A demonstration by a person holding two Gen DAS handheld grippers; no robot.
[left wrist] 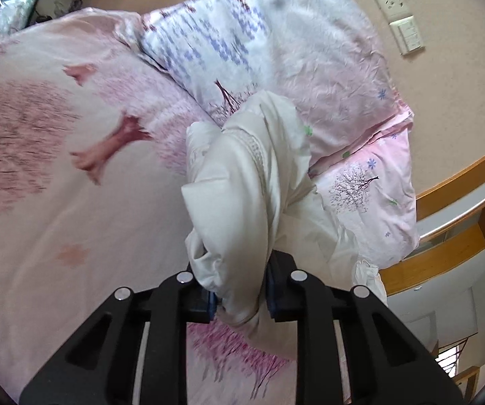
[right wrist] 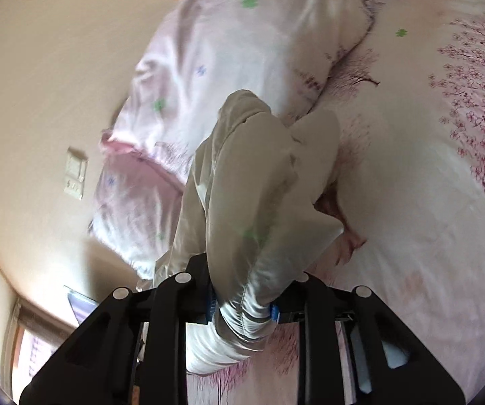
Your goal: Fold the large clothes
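A large white garment (left wrist: 242, 182) hangs bunched above a bed. My left gripper (left wrist: 240, 298) is shut on one part of it, the cloth pinched between its blue-padded jaws. In the right wrist view the same garment (right wrist: 252, 175) looks beige in shadow. My right gripper (right wrist: 242, 307) is shut on a gathered, elastic-looking edge of it. The cloth drapes forward from both grippers toward the pillows and hides the fingertips.
The bed has a pink sheet with a cherry-tree print (left wrist: 56, 202) (right wrist: 428, 202). Two pillows (left wrist: 276, 50) (right wrist: 235, 44) lie at its head by a beige wall with a switch and socket plate (left wrist: 399, 17). A wooden ledge (left wrist: 461, 209) runs along the bedside.
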